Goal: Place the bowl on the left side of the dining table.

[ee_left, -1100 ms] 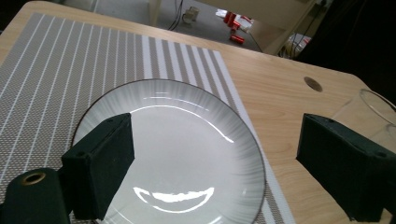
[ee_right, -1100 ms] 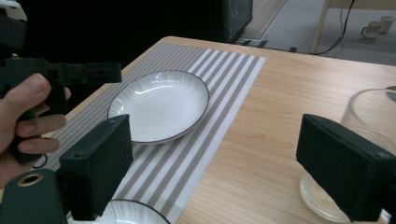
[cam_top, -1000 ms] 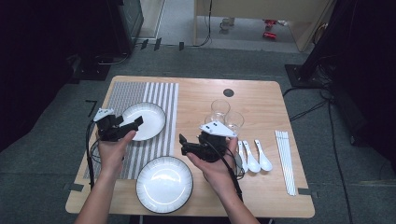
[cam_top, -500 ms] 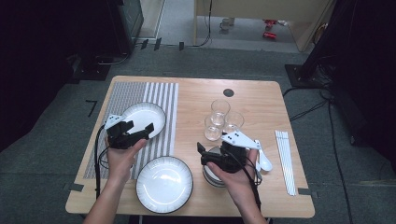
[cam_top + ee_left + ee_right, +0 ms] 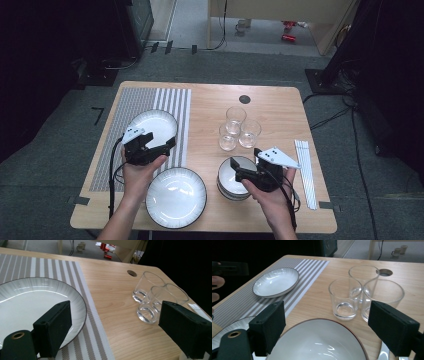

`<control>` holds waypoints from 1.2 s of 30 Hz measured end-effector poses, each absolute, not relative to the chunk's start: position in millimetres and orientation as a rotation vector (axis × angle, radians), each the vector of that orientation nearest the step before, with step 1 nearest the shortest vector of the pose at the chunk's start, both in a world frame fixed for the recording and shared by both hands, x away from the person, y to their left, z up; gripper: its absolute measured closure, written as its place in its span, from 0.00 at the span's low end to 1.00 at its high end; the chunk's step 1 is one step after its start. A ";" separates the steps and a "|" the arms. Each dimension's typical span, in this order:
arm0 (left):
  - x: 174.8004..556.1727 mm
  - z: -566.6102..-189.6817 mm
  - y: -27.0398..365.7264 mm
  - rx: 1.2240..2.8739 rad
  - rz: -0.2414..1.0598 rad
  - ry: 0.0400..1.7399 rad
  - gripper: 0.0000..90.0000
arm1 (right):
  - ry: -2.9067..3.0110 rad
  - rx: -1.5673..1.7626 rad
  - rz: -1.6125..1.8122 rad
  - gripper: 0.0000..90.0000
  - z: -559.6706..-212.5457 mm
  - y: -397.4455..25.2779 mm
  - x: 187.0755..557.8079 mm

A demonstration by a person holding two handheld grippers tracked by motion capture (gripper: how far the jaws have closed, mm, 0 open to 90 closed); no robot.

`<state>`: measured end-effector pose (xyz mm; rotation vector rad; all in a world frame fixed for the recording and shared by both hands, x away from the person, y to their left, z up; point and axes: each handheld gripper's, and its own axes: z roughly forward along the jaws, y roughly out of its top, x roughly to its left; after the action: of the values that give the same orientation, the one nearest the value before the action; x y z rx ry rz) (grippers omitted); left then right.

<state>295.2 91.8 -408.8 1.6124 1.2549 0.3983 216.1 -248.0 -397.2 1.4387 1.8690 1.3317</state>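
We log the left tongs point(image 5: 167, 143), wide open and holding nothing, poised over the near rim of a white plate point(image 5: 150, 127) that lies on a striped mat point(image 5: 172, 102) on the wooden worktop point(image 5: 270, 105).

We log the right tongs point(image 5: 234, 169), likewise wide open and empty, hovering above a stack of bowls point(image 5: 231, 172) directly under their jaws.

Ahead of the right tongs, we note three clear glasses point(image 5: 236, 128) clustered together, touching or nearly so.

Between the two tongs, nearer the person, we record a second white plate point(image 5: 176, 197) on bare wood.

On the outer side of the right tongs, we list a set of white chopsticks point(image 5: 305, 170) along the worktop edge.
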 end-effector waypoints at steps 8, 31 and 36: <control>287.3 -401.8 77.6 1.627 0.400 1.225 0.13 | 1.867 1.459 1.355 0.24 -404.3 -267.0 213.7; 252.6 -396.5 19.6 1.703 0.289 1.049 0.15 | 1.874 1.432 1.343 0.58 -410.3 -280.3 210.3; 247.3 -404.4 1.3 1.767 0.245 1.014 0.16 | 1.905 1.446 1.319 0.67 -414.7 -281.0 209.4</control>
<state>247.3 1.3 -404.4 1.7674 1.0135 0.2449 209.4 -281.0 -414.7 1.4463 1.9052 1.3189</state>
